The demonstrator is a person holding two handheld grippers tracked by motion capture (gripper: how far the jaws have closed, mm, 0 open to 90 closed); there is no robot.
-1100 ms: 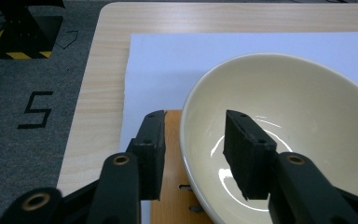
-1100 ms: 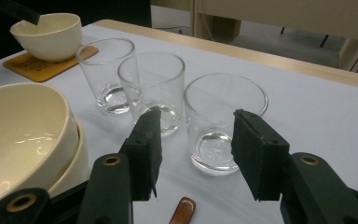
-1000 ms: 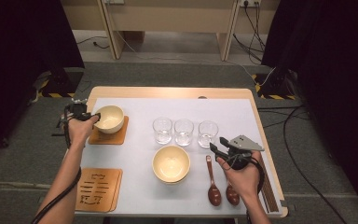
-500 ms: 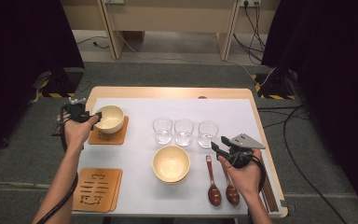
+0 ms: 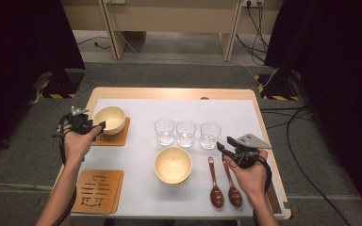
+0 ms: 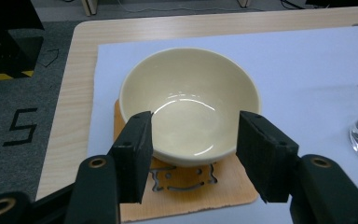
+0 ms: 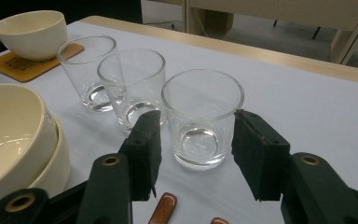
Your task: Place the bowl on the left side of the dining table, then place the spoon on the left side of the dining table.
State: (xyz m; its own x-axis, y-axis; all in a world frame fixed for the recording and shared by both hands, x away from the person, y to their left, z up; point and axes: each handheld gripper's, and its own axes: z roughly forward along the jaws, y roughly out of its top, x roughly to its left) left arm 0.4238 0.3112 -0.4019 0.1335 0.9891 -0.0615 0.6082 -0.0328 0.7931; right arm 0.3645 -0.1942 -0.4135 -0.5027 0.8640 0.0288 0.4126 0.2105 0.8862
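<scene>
Here the work looks like table setting, and the placing of the cream ceramic bowl on its square orange cork coaster seems done. The left gripper has just been opening its jaws; they stand released, apart from the bowl's near wall, with nothing between them. The bowl sits upright on the coaster, just beyond the jaws. Relative to that bowl, the stacked cream bowls lie nearer the person, and a second, bare cork coaster waits nearest the table edge. The right gripper hangs open before the nearest clear drinking glass, not touching it. Next, probably, the left hand pulls away and fetches another bowl.
</scene>
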